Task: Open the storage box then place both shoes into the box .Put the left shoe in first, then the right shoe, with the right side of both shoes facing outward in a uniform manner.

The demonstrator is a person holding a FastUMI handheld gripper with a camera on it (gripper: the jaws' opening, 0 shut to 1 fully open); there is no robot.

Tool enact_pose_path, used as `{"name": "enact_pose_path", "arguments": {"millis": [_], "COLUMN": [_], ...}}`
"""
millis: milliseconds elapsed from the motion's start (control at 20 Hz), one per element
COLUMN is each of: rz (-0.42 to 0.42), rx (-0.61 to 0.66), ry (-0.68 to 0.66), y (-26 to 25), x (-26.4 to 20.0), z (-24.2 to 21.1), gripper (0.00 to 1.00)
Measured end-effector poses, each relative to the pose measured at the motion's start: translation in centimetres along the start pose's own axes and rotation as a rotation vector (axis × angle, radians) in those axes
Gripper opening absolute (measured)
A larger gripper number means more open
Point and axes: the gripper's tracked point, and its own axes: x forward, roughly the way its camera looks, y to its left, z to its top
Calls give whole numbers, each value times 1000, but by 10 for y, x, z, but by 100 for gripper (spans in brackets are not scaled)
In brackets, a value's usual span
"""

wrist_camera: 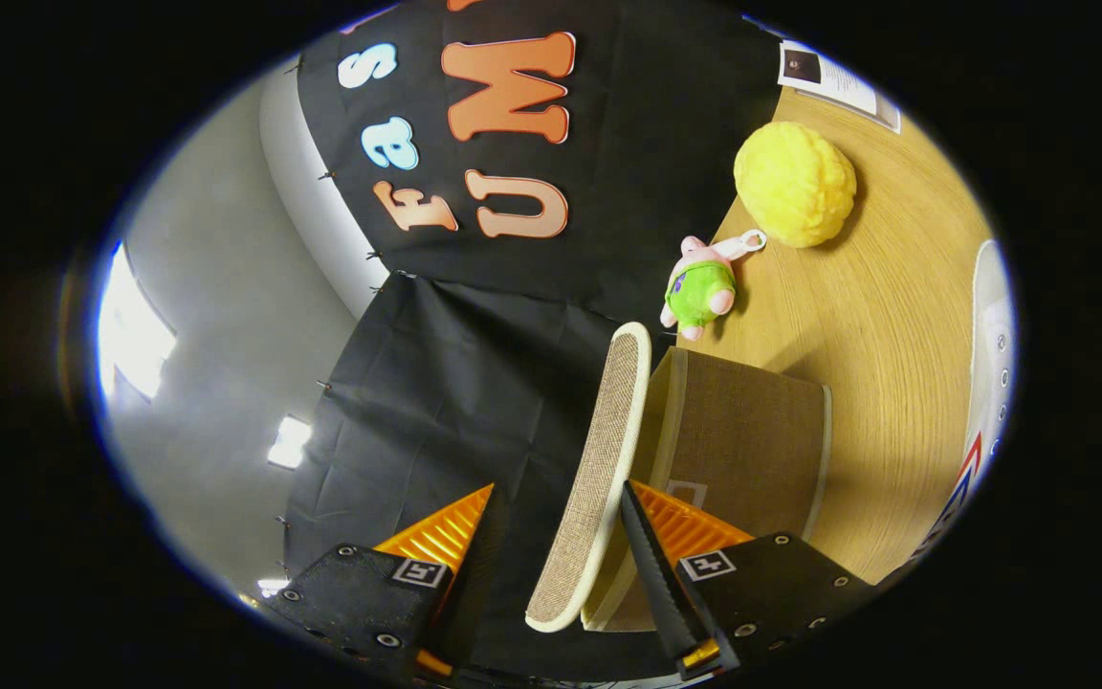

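Storage box [752, 435], brown fabric with a pale trim, stands on the wooden table [886, 316]. View is rolled hard over, so the tabletop runs up one side and the booth wall [474, 383] fills the other.

Lid [599, 469] is lifted off the box mouth: a woven brown panel with a cream rim, seen nearly edge-on, swung out away from the box body. It sits between the two fingers of the gripper [556, 502]. Jaws stand apart with a wide gap; the lid's rim lies close against the finger on the box side, while the other finger is clear of it. Whether that near finger actually touches the lid cannot be told.

One shoe [989, 383], white with eyelets and a red and blue stripe, lies on the table beyond the box, partly cut off.

Farther out on the table: a small pink plush toy [701, 284] in a green outfit near the wall, a fuzzy yellow ball [793, 184] just past it, and a printed sheet [838, 84] at the far end.
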Motion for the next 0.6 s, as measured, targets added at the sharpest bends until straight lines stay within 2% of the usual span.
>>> {"name": "enact_pose_path", "arguments": {"millis": [250, 450, 600], "rz": [-149, -177, -116], "rx": [61, 80, 94], "ry": [52, 55, 51], "y": [-54, -71, -52], "x": [14, 19, 19], "z": [-22, -33, -35], "gripper": [73, 73, 73]}}
